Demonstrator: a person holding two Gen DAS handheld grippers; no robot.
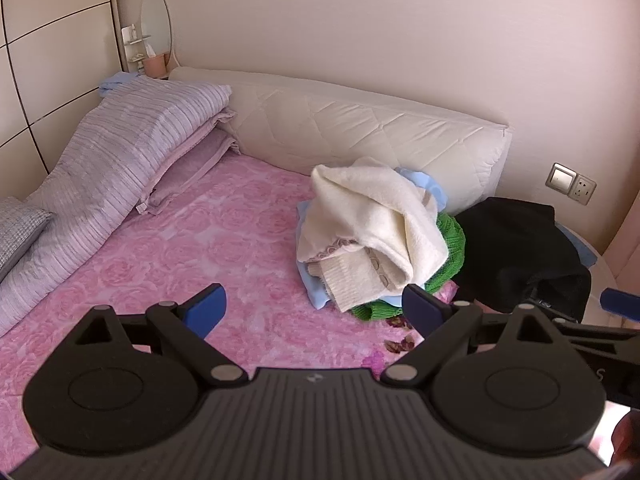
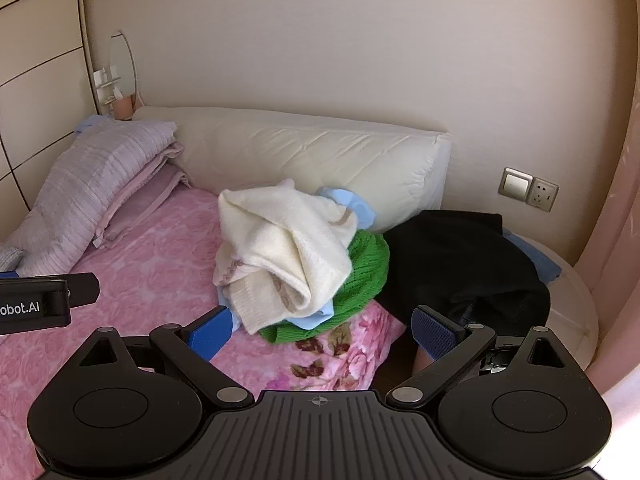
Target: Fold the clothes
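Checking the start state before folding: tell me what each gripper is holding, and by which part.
Nothing is held. The left gripper and right gripper both hover open above the pink bedspread, short of the clothes pile.

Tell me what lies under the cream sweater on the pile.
Under the cream sweater a green knit and a light blue garment stick out, all on the pink floral bedspread. Whatever else lies beneath is covered.
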